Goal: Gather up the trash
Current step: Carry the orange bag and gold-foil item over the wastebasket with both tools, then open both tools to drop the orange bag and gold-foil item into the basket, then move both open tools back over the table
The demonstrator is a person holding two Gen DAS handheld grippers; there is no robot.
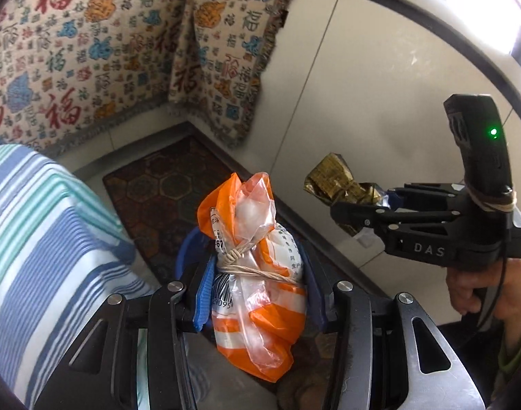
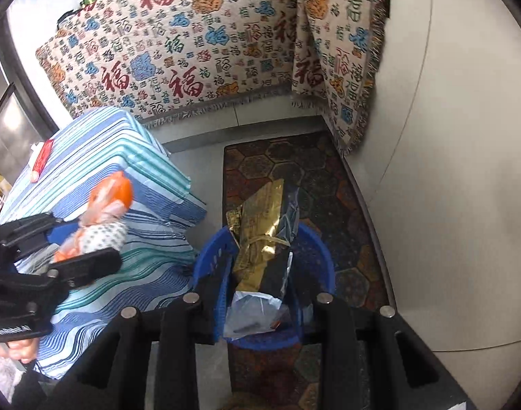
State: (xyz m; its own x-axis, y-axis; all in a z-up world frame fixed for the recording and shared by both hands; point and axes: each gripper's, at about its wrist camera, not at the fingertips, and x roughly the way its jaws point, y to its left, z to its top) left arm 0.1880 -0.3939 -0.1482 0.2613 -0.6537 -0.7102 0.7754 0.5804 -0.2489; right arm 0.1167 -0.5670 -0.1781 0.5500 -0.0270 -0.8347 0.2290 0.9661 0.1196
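Orange bundle (image 1: pixel 257 266) clamped in left tool (image 1: pixel 257 273); gold wrapper (image 2: pixel 264 239) in right tool (image 2: pixel 260 273).

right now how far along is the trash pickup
Done: each gripper has picked up a piece. In hand: the left gripper is shut on an orange tied bag, the right gripper on a gold wrapper bundle, above the blue basket, which already holds a clear wrapper. Left: drop both in; other trash isn't visible.
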